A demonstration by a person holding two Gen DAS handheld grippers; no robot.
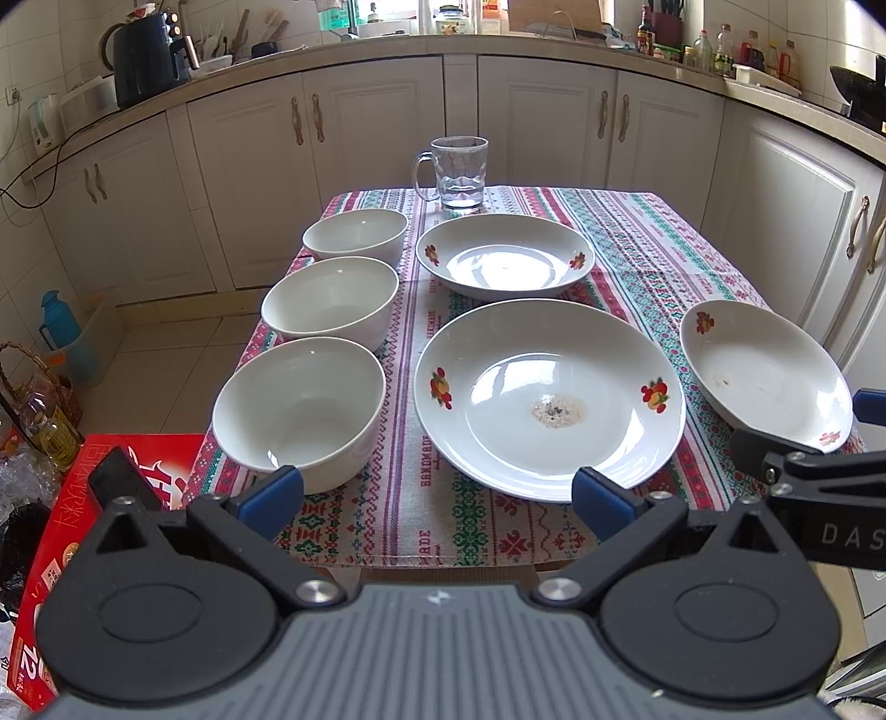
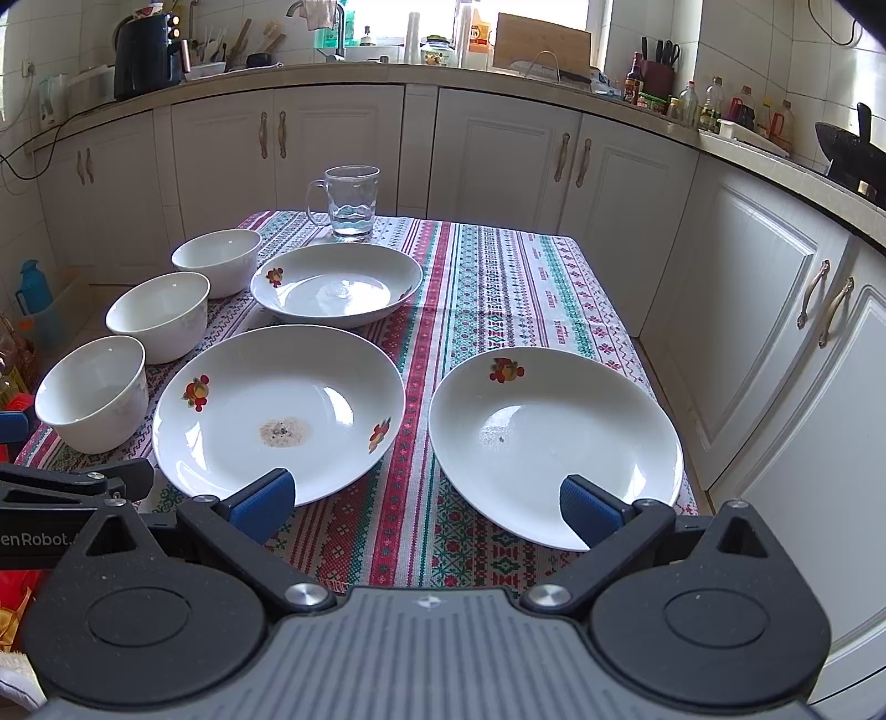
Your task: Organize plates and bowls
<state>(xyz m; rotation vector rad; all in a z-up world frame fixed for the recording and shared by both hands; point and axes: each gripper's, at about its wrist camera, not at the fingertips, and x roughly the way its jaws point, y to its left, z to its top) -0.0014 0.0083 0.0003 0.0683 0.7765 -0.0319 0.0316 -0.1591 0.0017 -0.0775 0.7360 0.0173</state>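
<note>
Plates (image 2: 279, 407) sit mid-bench, bowls (image 1: 299, 412) in a row on the left. Right tool (image 2: 425, 507) wide open, empty, nearest the right plate (image 2: 554, 437); left tool (image 1: 437, 498) also open and empty.

White cabinets (image 2: 498, 160), tiled floor (image 1: 166, 354), bright window (image 2: 526, 11).
</note>
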